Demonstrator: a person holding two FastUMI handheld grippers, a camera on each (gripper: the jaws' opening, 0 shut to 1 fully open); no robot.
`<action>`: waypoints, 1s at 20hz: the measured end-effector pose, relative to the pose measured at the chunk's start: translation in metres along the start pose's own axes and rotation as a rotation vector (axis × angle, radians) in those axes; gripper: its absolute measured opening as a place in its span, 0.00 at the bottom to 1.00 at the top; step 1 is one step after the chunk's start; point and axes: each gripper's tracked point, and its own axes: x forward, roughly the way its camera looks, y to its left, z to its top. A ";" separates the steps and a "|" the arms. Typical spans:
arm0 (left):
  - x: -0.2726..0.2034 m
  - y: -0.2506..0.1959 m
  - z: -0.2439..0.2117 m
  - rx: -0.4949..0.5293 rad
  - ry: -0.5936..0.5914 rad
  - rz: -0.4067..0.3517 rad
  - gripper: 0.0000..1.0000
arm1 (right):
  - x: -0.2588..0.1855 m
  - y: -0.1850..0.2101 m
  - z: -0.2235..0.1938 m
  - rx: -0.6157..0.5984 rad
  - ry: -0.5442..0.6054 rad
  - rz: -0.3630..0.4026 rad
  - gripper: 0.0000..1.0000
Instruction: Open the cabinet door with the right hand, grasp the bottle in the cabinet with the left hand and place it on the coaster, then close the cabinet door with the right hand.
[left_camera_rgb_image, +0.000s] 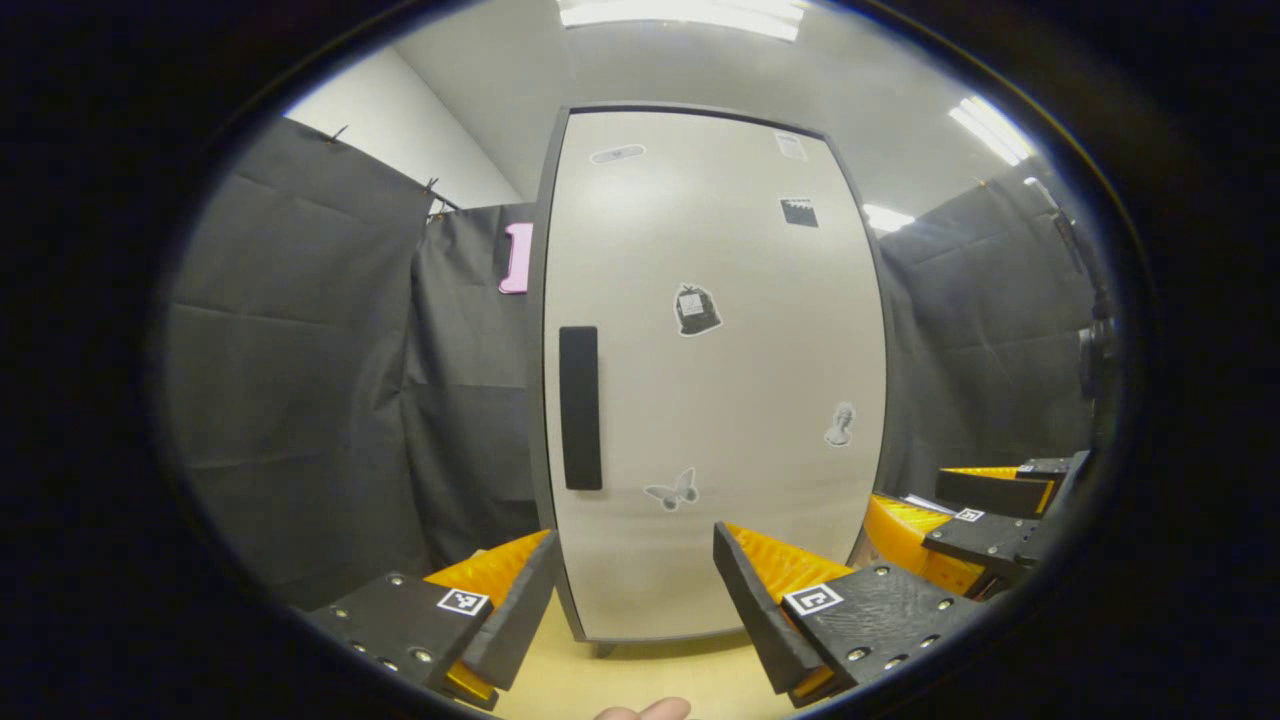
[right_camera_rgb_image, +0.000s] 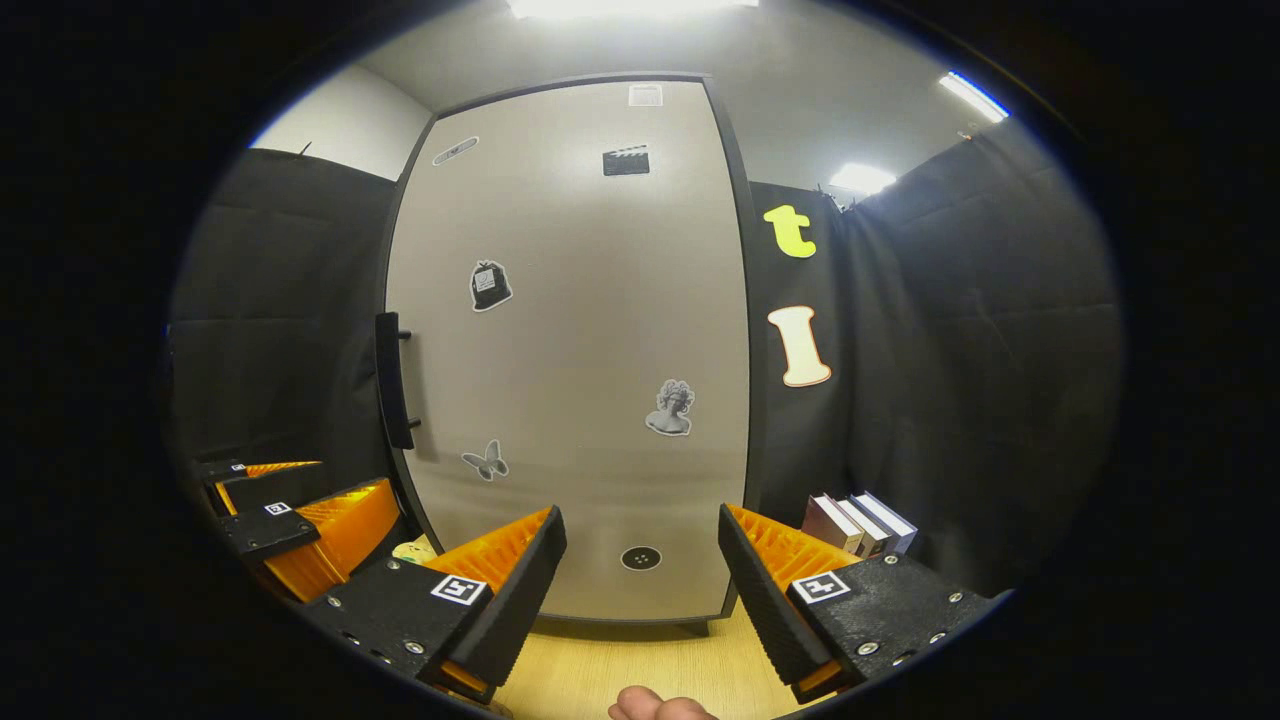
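We face the closed cabinet door, upright on the wooden table, its long axis vertical and its dark bar handle vertical near its left edge. We count five stickers in the right gripper view, none legible. The left gripper and right gripper stand apart and empty; three books stand at right.

Bright, even light from ceiling strip lights at the top; soft glare on the cabinet door; sharp focus, strong fisheye bending toward the edges
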 end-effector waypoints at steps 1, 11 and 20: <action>-0.002 0.001 -0.001 -0.003 0.001 0.000 0.90 | 0.003 0.002 0.002 -0.002 -0.004 0.004 0.95; -0.040 0.052 -0.018 0.001 0.038 0.080 0.93 | 0.043 0.077 0.022 -0.019 -0.032 0.118 0.95; -0.094 0.128 -0.033 0.030 0.077 0.228 0.91 | 0.080 0.200 0.044 -0.022 -0.079 0.308 0.95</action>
